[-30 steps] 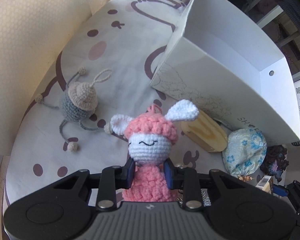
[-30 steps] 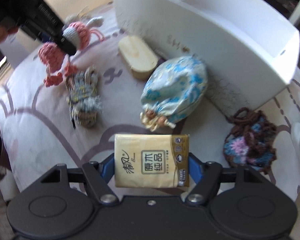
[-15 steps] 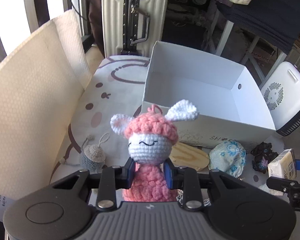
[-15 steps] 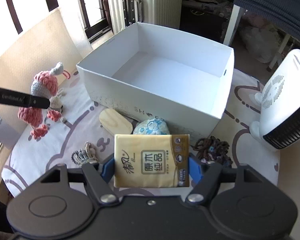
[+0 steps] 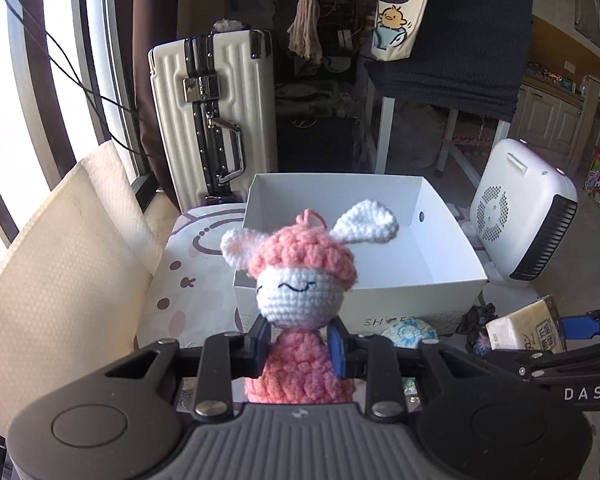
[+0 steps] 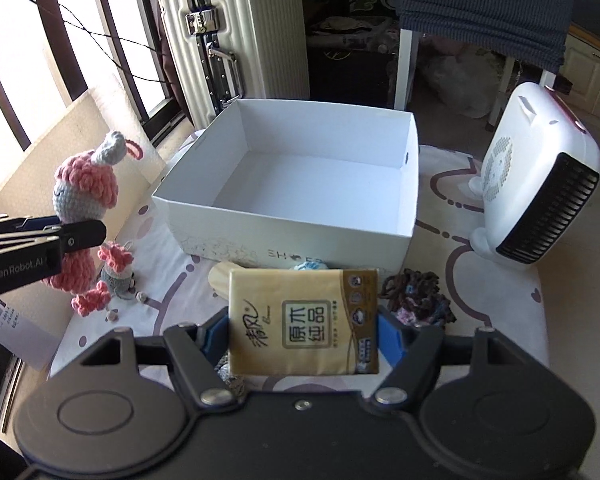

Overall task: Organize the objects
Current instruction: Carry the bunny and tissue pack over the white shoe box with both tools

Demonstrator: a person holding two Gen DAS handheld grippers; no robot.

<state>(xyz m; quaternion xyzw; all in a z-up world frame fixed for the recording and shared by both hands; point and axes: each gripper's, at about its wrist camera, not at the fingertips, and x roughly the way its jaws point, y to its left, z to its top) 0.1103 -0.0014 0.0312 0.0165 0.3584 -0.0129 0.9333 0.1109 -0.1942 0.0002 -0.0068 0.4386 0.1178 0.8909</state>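
Patterned tabletop (image 6: 480, 280), empty white box (image 6: 380, 224) at 12 o'clock: left gripper (image 5: 299, 346) clamps crochet bunny (image 5: 300, 280), right gripper (image 6: 302, 334) clamps tissue pack (image 6: 304, 320); transport step, next carry over rim and release.

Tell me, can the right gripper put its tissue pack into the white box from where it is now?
Probably yes. The right gripper holds the tissue pack clear of the table, and the white box ahead is open-topped with nothing inside. Only its near wall must be cleared.

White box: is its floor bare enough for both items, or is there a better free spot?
The white box holds nothing, so its whole floor is free. The strip before its front wall is crowded: wooden piece, floral pouch, dark crochet pouch.
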